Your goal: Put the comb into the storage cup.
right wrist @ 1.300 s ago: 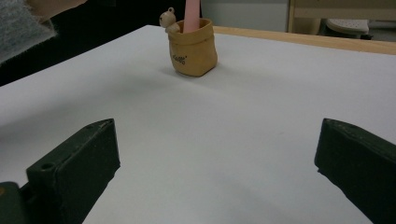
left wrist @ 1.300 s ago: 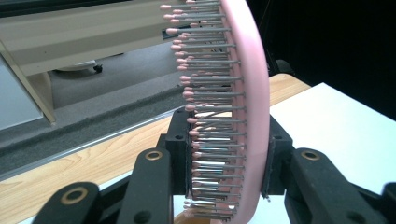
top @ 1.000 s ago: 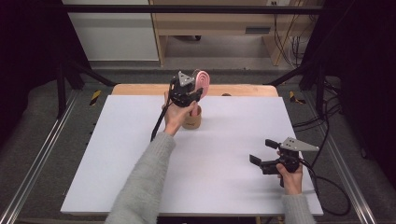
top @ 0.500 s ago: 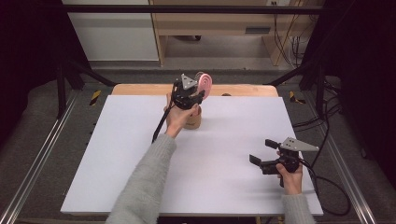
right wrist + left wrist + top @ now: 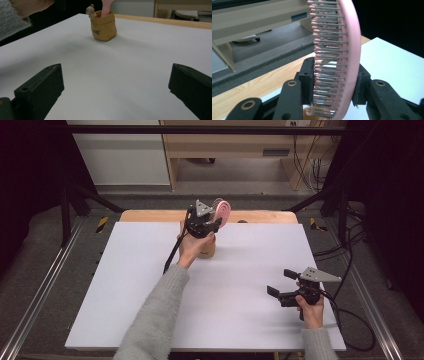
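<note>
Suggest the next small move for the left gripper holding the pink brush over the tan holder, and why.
Probably open the jaws and let go. The left gripper clamps the pink hairbrush by its head, while the handle already stands inside the tan holder on the white table, so it seems placed.

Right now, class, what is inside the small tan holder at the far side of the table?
The pink hairbrush's handle stands in the tan holder; the pink hairbrush rises above it, clamped by the left gripper. The holder's wall hides the handle's lower end and anything else inside.
</note>
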A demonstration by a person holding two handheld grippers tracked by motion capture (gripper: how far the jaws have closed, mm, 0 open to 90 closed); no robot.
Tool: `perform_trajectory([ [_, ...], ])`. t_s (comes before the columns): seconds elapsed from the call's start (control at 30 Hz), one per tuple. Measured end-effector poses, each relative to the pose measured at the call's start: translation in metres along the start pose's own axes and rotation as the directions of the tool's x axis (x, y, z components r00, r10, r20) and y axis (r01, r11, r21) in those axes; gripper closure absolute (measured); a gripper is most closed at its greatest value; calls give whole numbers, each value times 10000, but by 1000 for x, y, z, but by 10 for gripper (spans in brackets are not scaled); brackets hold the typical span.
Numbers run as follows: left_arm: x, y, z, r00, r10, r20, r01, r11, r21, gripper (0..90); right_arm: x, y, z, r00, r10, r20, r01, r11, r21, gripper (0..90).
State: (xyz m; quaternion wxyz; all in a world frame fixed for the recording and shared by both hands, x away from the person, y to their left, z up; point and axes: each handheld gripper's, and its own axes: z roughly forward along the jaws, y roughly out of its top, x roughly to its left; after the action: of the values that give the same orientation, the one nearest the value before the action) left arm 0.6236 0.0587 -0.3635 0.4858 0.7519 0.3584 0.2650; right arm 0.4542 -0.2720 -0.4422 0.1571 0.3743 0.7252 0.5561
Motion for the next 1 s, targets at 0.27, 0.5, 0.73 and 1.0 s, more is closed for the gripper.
perform_trajectory([
  [0.27,-5,0,-1,9998,183,99,-183,9998,6,600,0,0,0,10000,8,-27,-8,10000,-4,4],
  [0.5,-9,-1,-2,9992,366,162,-365,9993,-69,602,1,0,1,10000,-6,-18,6,10000,-1,4],
  [0.73,-9,-2,-4,9991,399,146,-397,9991,-147,588,1,0,1,10000,-22,-12,22,10000,5,4],
  [1.0,-7,-2,-6,9990,437,57,-435,9988,-231,500,1,0,1,10000,-15,-33,15,10000,2,4],
])
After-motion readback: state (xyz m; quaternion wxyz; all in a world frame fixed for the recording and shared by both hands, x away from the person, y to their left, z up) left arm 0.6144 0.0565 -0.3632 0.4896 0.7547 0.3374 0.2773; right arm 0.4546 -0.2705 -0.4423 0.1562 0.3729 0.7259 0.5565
